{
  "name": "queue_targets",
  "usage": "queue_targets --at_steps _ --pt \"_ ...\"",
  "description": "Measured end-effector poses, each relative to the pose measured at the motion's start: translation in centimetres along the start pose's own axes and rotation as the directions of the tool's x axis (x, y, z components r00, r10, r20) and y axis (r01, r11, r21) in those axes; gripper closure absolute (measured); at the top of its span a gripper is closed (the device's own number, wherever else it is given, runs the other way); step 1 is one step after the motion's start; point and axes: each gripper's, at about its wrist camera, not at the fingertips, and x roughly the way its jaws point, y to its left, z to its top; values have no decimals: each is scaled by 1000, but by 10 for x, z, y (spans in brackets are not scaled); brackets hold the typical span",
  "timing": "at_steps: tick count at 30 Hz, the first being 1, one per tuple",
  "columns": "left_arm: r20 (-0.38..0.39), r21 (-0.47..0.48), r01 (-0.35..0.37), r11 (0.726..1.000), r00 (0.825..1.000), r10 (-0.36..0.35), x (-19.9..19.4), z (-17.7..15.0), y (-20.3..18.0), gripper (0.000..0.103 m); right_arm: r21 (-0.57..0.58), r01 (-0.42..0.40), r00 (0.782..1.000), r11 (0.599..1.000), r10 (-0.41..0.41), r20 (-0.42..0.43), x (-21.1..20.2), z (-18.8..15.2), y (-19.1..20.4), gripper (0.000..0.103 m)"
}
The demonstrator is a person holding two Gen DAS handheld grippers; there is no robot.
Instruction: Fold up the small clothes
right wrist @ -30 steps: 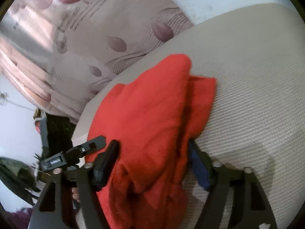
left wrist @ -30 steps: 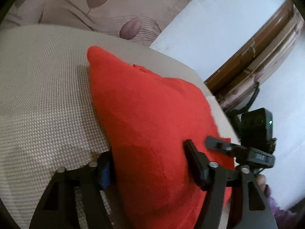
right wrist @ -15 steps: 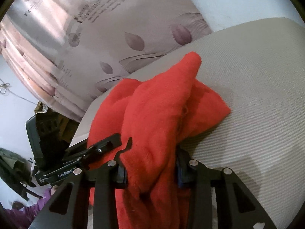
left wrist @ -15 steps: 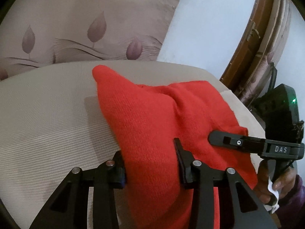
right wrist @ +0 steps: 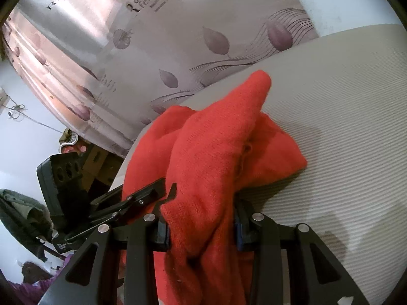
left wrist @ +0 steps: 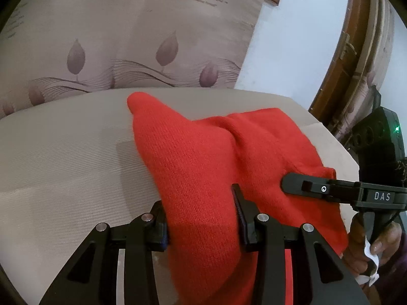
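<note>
We see a beige ribbed table (left wrist: pixel 63 157), with a leaf-print curtain (left wrist: pixel 127 38) hanging behind it. On the table lies a red knit garment (left wrist: pixel 203 157), bunched and partly lifted, one corner poking up toward the curtain. Our left gripper (left wrist: pixel 202 218) has its jaws closed on a thick fold of the garment at its near edge. Our right gripper (right wrist: pixel 202 225) likewise pinches a gathered fold, cloth spilling down between its fingers. In the left view, the right gripper pokes in from the side against the knit, a hand (left wrist: pixel 374 249) around its handle.
</note>
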Motion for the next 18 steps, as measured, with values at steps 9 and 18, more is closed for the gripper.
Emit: queue_targets --at_steps 9,18 --pt "3 -13 -24 1000 1000 24 -21 -12 13 62 -16 -19 1000 1000 19 -22 12 -10 23 70" --pt "0 -25 -28 999 1000 28 -35 -23 19 62 -27 -27 999 999 26 -43 15 -20 34 70"
